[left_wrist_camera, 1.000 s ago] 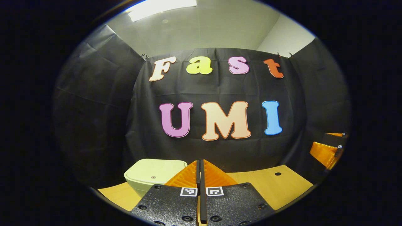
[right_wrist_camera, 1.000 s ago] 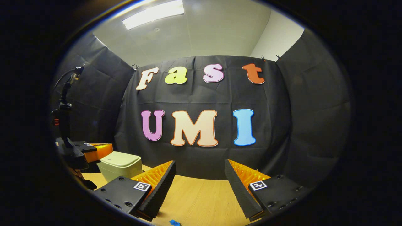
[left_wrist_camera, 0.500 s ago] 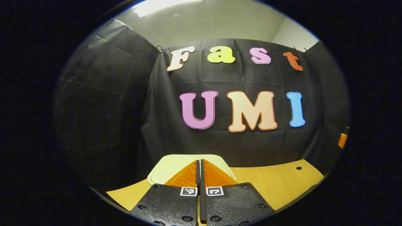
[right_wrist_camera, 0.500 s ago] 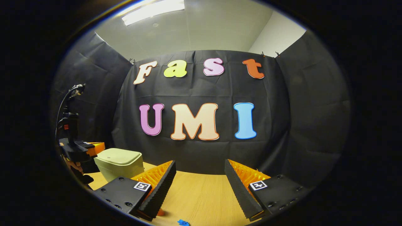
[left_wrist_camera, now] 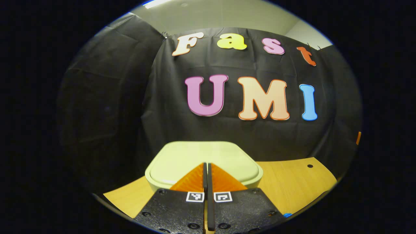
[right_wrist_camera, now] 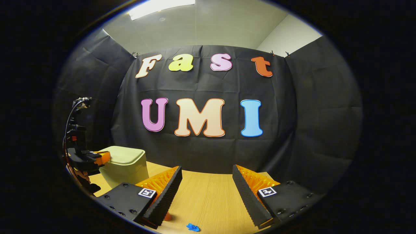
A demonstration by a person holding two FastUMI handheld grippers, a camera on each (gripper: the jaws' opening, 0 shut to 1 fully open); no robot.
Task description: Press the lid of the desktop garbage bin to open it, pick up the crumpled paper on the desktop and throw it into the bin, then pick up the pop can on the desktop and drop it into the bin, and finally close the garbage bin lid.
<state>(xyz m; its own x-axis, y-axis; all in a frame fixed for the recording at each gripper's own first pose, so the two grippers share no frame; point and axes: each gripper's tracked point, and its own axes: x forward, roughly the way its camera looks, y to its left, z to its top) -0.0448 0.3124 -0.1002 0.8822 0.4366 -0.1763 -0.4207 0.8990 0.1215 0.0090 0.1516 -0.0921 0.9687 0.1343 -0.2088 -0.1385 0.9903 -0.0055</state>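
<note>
While my left claw (left_wrist_camera: pixel 207 165) hangs pressed shut over the near edge of the pale green bin (left_wrist_camera: pixel 182 156), its lid lies closed and flat.

From the right gripper view, my left claw (right_wrist_camera: pixel 103 157) sits at the bin's (right_wrist_camera: pixel 125 164) left side, level with the lid (right_wrist_camera: pixel 123 154); whether the tips touch it I cannot tell. My right claw (right_wrist_camera: pixel 207 177) is held well apart from the bin, spread wide and holding nothing, level above bare wooden table (right_wrist_camera: pixel 208 198). A small blue scrap (right_wrist_camera: pixel 193 227) lies on the table near its fingers. Beyond the bin, the table (left_wrist_camera: pixel 292 182) runs open to its right, with the black cloth wall (right_wrist_camera: pixel 312 130) close behind.
</note>
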